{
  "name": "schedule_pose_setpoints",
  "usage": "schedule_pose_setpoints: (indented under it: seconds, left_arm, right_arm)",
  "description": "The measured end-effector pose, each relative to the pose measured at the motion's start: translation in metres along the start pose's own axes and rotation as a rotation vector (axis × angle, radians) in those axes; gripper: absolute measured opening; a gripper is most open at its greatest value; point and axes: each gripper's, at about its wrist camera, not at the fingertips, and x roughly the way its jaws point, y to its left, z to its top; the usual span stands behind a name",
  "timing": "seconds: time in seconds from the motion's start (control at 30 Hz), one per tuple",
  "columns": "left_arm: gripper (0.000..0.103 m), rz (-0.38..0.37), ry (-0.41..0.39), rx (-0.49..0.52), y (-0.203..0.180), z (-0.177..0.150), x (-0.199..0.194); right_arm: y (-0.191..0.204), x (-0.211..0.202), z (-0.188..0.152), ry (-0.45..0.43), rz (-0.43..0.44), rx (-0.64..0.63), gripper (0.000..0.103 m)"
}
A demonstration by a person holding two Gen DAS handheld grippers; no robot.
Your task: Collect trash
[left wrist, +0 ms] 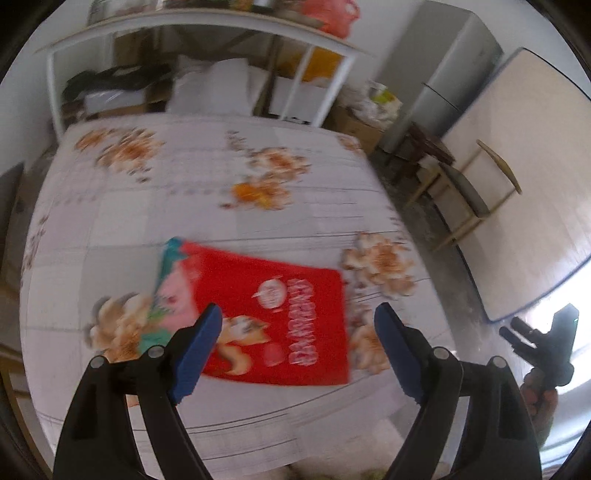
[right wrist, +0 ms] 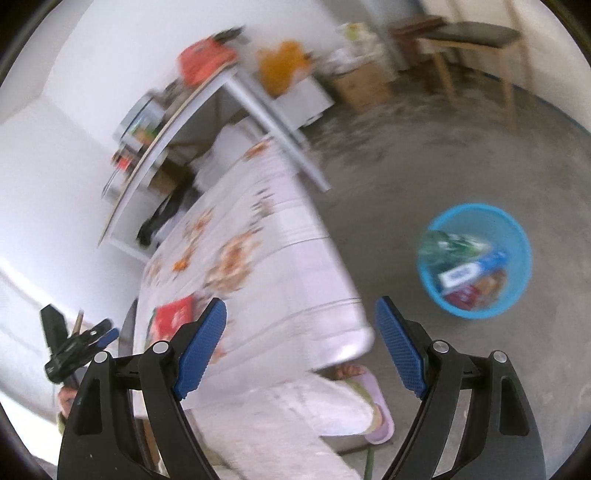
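A flat red snack packet (left wrist: 273,314) with a pink and green end lies on the flowered tablecloth (left wrist: 184,184). My left gripper (left wrist: 299,308) hovers over it, blue pads wide apart and nothing between them. The right gripper (left wrist: 511,330) shows small at the right edge, in a person's hand. In the right wrist view my right gripper (right wrist: 301,302) is open and empty above the table's corner (right wrist: 332,325). On the floor to the right stands a blue bin (right wrist: 517,229) holding a blue box (right wrist: 472,269) and other wrappers. The red packet (right wrist: 173,317) and the left gripper (right wrist: 107,334) appear at the left.
A white rack (left wrist: 184,29) with bags and boxes stands behind the table. A fridge (left wrist: 443,74), a wooden chair (left wrist: 465,192) and a leaning board (left wrist: 524,166) are to the right. A person's leg and slipper (right wrist: 376,417) are by the table corner on grey concrete floor (right wrist: 406,166).
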Motion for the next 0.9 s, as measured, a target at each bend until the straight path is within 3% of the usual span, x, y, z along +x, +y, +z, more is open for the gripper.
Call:
schedule_pose_setpoints:
  seconds: [0.27, 0.4, 0.6, 0.8, 0.9]
  left_arm:
    - [0.082, 0.054, -0.021, -0.045, 0.044, -0.019, 0.005]
    - [0.082, 0.004, -0.012, -0.068, 0.055, -0.031, 0.004]
    - [0.081, -0.154, 0.032, -0.075, 0.048, -0.059, 0.012]
    - [0.074, -0.173, 0.114, -0.168, 0.050, -0.069, 0.038]
    - [0.072, -0.191, 0.098, -0.245, 0.059, -0.069, 0.044]
  right_arm:
    - [0.093, 0.072, 0.007, 0.149, 0.108, -0.169, 0.077]
    - [0.132, 0.112, 0.009, 0.221, 0.150, -0.217, 0.063]
    - [0.190, 0.187, 0.016, 0.316, 0.180, -0.331, 0.043]
    - [0.221, 0.253, 0.009, 0.395, 0.119, -0.425, 0.027]
    - [0.223, 0.265, 0.003, 0.414, 0.110, -0.442, 0.023]
